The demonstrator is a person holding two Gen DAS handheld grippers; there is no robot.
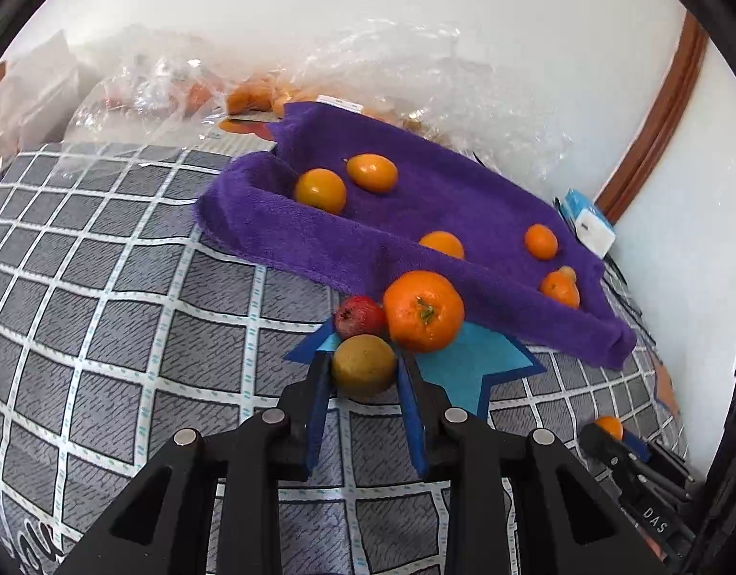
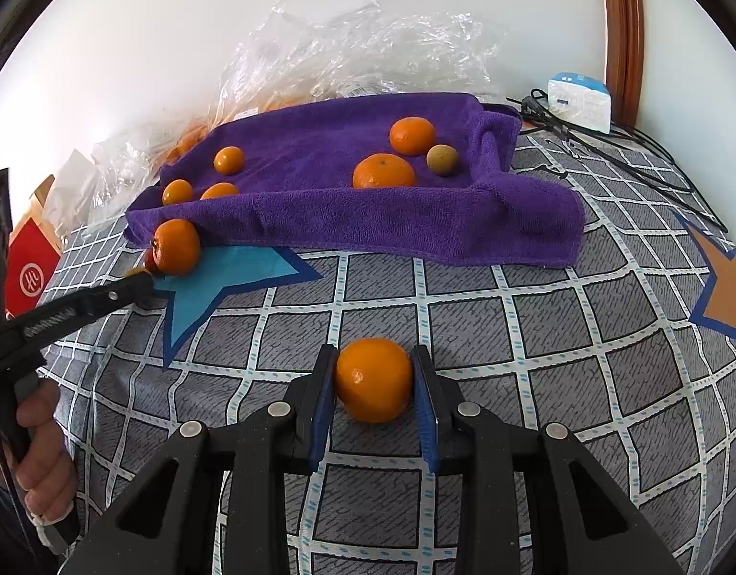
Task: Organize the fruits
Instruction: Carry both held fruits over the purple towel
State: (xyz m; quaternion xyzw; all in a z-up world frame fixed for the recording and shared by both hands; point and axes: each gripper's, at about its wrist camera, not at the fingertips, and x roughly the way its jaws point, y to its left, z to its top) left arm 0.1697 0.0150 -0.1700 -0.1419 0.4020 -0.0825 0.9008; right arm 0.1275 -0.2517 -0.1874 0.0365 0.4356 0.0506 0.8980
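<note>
Now both grippers hold fruit, so the step in hand is pick-up. At lower centre of the left wrist view, the left gripper (image 1: 365,373) is clamped on a greenish-brown fruit (image 1: 364,368) beside a red fruit (image 1: 359,317) and a big orange (image 1: 423,310). The right gripper (image 2: 373,383) pinches an orange (image 2: 373,380) at lower centre of its view. Next, I judge, each needs lifting to the purple towel (image 2: 348,220) above. Both fruits are near round, with no clear long axis; the orange's stem dimple faces left.

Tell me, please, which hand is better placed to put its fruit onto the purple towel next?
Probably left: the left gripper, shut on the greenish fruit, sits beside the purple towel.
</note>
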